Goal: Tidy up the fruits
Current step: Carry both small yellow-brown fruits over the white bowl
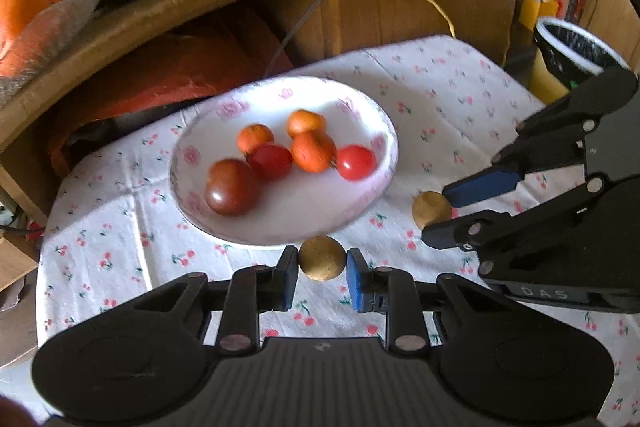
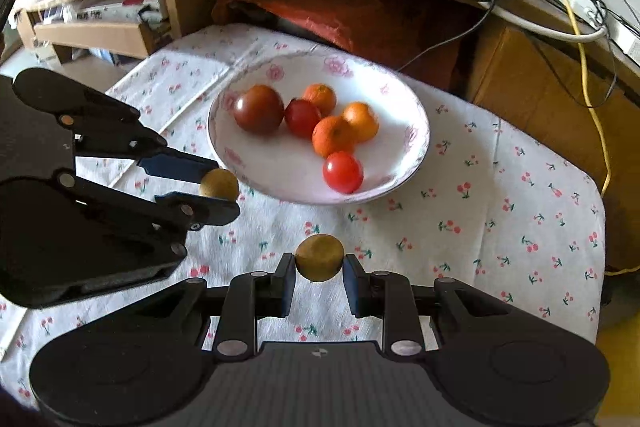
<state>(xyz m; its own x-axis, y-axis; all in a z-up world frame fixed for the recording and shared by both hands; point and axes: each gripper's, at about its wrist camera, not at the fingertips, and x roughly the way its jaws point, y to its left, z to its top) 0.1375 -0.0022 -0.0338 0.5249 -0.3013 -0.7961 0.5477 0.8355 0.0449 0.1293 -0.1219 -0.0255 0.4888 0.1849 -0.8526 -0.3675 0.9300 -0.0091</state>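
Brown and round, a small fruit (image 1: 322,258) sits pinched between the fingers of the left gripper (image 1: 322,261), just off the plate's (image 1: 224,227) rim at six o'clock. The right gripper (image 2: 319,263) pinches a second brown fruit (image 2: 320,257) the same way, near the plate's four o'clock edge as the left camera sees it. On the white flowered plate lie three small oranges (image 2: 333,135), two red tomatoes (image 2: 343,172) and one darker tomato (image 2: 259,109). The plate rests on a cherry-print cloth (image 2: 500,211)
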